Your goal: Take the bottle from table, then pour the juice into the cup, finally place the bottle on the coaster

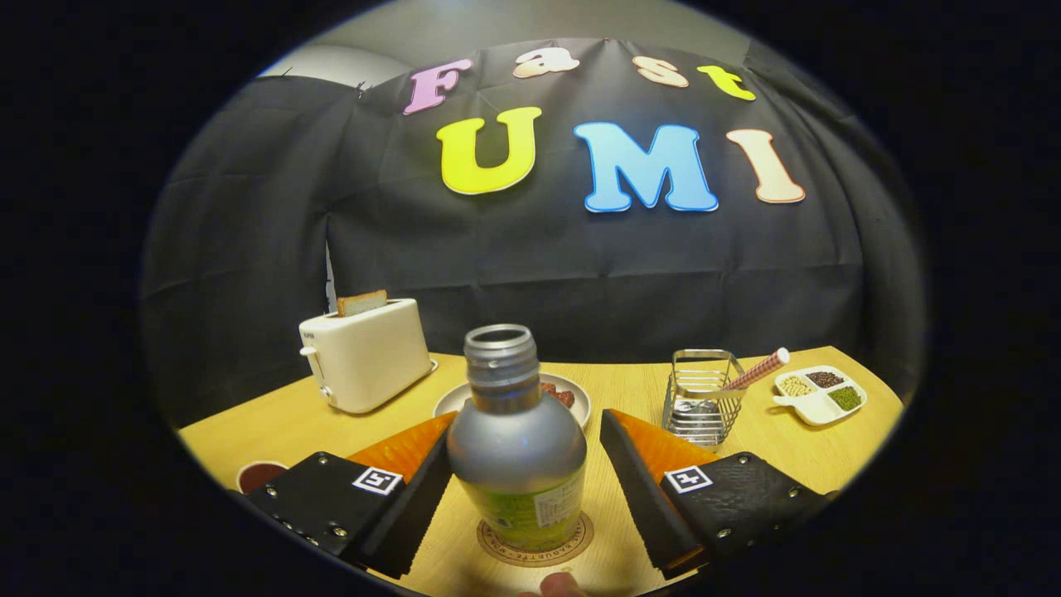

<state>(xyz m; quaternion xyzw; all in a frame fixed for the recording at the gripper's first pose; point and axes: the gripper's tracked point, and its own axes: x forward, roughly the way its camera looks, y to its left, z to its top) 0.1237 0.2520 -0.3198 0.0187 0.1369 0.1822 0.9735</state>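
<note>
The bottle (516, 448) stands upright on the coaster (535, 541) on the surface (779, 452), between the spread jaws, neither of which seems to press on it. Pulling back crookedly could clip the open-necked bottle and tip it. Its green label and the coaster's ring of lettering are too blurred to read.

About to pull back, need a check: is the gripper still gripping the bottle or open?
Gripper: open, fingers on either side of the bottle, right finger clearly apart from it. Bottle stands upright on the coaster.
</note>
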